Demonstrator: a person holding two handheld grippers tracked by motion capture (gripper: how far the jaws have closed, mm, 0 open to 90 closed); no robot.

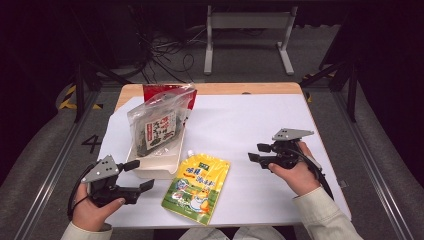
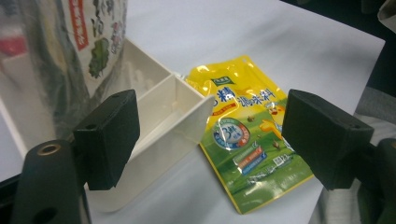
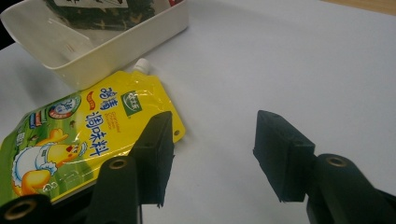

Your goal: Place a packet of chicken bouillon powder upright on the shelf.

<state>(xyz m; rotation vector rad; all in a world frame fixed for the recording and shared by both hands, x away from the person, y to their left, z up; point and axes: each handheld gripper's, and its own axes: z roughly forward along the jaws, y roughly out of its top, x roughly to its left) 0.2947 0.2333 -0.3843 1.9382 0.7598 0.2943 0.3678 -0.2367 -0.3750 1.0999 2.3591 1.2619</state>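
- Nearest the person, the left tongs (image 1: 141,175) sit at the bench's front left, jaws spread and holding nothing, aimed between the white tray's near corner and the pouch.
- The right tongs (image 1: 256,152) hover at the bench's right side, jaws parted and empty, pointing left toward the pouch.
- The yellow spouted seasoning pouch (image 1: 197,187) lies flat on the white bench cover (image 1: 250,125), between the two tongs, its spout just beside the tray.
- Risk, as I judge it: the flat, slick pouch could slide away from a one-sided pinch, or the left jaw could knock the tray.
- Behind the pouch, the white divided tray (image 1: 167,167) holds a clear bag of dark dried food (image 1: 157,127) leaning upright, a red packet (image 1: 157,90) behind it; the bag could topple if the tray is nudged.
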